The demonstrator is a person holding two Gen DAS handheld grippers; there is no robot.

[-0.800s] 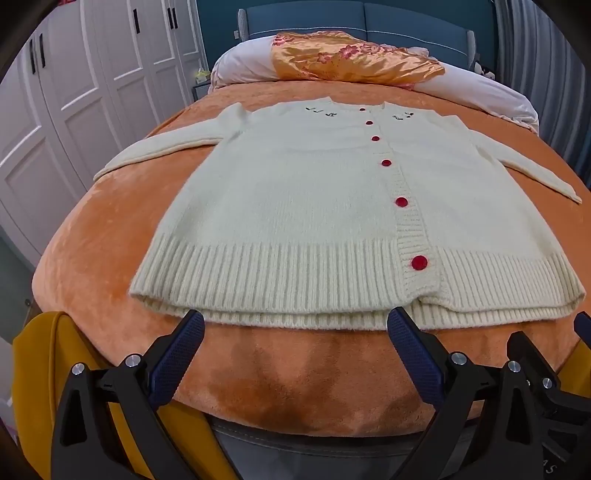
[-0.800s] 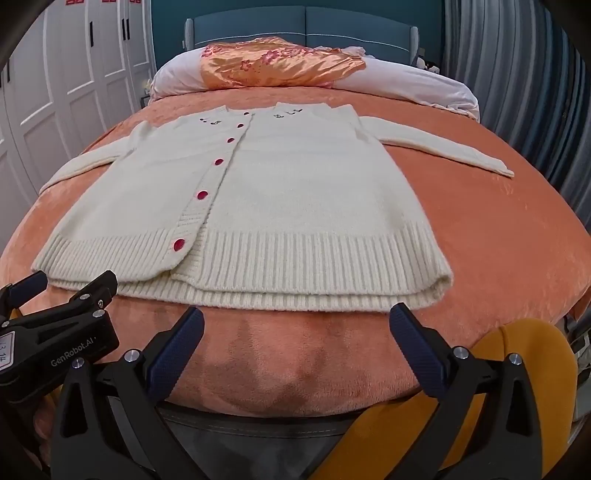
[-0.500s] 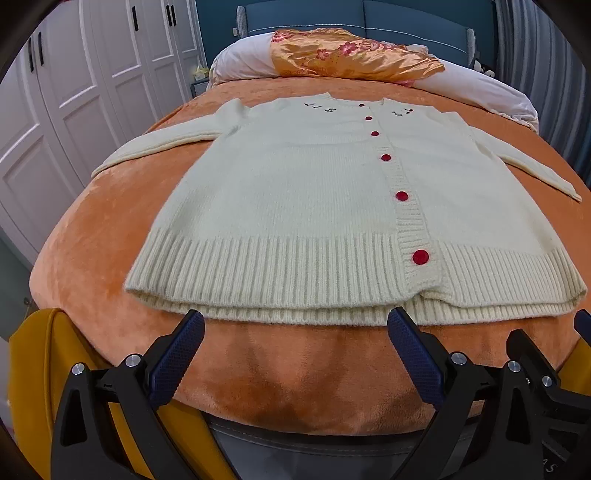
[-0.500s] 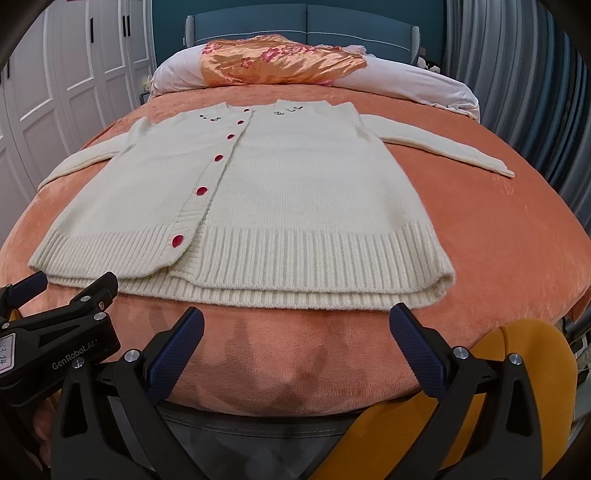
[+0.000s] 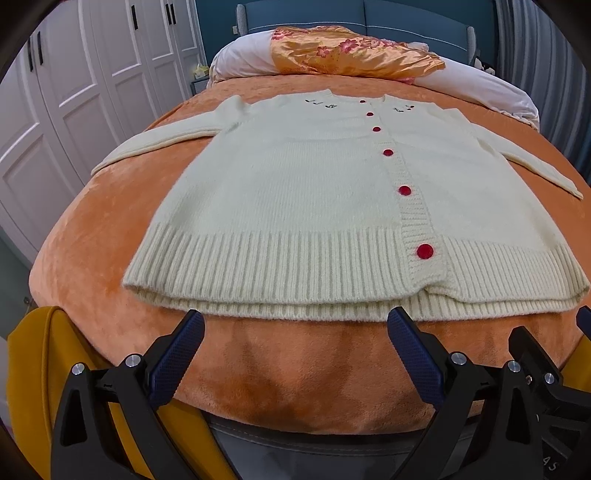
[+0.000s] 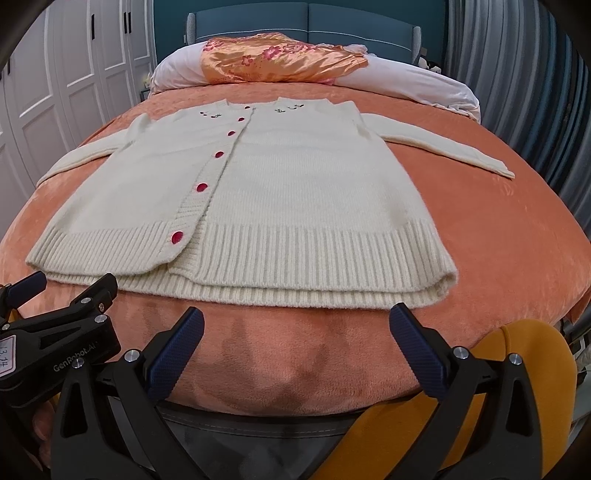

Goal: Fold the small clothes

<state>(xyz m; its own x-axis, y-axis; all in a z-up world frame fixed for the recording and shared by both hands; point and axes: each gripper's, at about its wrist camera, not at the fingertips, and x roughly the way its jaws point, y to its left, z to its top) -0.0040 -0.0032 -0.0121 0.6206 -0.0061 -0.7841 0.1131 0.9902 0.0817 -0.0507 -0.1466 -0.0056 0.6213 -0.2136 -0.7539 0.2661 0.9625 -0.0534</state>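
Bedroom setup, with white wardrobe doors (image 5: 92, 81) on the left, a blue headboard (image 5: 369, 22) at the far end, and a bed under a fuzzy orange blanket (image 5: 295, 362). Spread flat in the middle of it is a cream knit cardigan (image 5: 295, 192) with red buttons (image 5: 424, 251) running down the front, both sleeves stretched out to the sides and the ribbed hem closest to the cameras. Up by the pillows (image 6: 413, 79) there's a shiny orange floral cloth (image 6: 280, 62), maybe a pillowcase, hard to say from here. The left gripper (image 5: 295, 332) and right gripper (image 6: 295, 328) both hang just short of the hem, side by side, tilted down at the blanket edge, jaws spread wide with nothing between them. Neither one touches the cardigan.
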